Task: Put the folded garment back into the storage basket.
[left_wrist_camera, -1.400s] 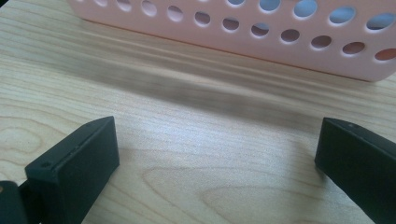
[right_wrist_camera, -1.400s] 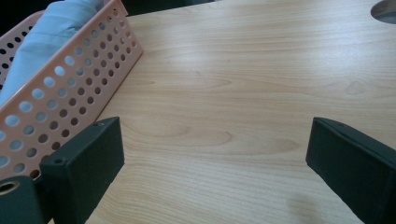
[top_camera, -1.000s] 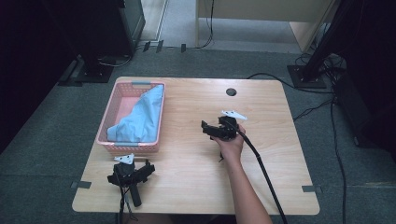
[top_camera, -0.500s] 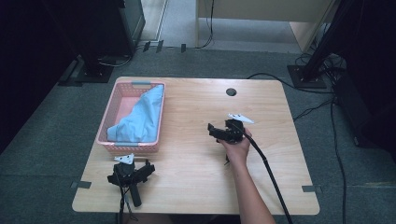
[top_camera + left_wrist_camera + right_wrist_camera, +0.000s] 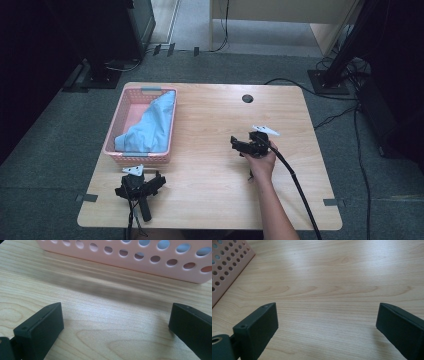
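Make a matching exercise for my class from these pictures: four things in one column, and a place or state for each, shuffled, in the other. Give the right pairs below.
Things
1. pink basket
2. blue cloth
3. left claw
4. right claw

Places or states
A. lies on the table near its front edge, no hand on it
B. held in a hand above the table's right half
C. stands on the table's left side
D. heaped inside the basket

Pairs: 1-C, 2-D, 3-A, 4-B
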`<state>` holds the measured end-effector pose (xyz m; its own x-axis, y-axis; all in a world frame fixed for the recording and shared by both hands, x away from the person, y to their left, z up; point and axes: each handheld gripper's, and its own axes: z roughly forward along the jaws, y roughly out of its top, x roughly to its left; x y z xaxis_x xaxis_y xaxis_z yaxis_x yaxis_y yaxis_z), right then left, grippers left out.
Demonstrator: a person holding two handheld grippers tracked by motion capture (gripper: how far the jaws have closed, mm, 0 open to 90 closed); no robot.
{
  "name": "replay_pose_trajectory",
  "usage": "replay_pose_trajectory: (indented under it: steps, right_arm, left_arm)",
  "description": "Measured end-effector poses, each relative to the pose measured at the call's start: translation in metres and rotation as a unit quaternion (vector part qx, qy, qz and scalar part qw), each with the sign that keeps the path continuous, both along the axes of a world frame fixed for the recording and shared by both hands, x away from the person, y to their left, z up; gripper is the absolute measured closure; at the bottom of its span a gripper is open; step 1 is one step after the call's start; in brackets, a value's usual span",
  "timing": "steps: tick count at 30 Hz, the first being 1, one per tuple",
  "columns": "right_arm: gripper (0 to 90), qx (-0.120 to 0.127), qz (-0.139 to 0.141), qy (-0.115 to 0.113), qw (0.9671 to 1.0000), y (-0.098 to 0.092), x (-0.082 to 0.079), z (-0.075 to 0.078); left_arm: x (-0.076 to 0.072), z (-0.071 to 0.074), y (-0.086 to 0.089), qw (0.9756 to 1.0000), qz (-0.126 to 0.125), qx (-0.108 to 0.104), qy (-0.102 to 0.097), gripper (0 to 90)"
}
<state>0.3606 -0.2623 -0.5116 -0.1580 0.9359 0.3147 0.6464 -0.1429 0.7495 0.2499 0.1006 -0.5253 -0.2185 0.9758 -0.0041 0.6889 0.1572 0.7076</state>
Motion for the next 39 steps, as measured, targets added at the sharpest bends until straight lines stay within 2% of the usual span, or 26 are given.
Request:
replay_pose_trajectory:
  steps: [39]
  right_arm:
    - [4.3,-0.011,-0.013,0.01,0.9998,-0.036,-0.024,-0.008]
  left_arm:
    - [0.0,0.0,0.0,1.0,0.0,0.0,0.0,0.0]
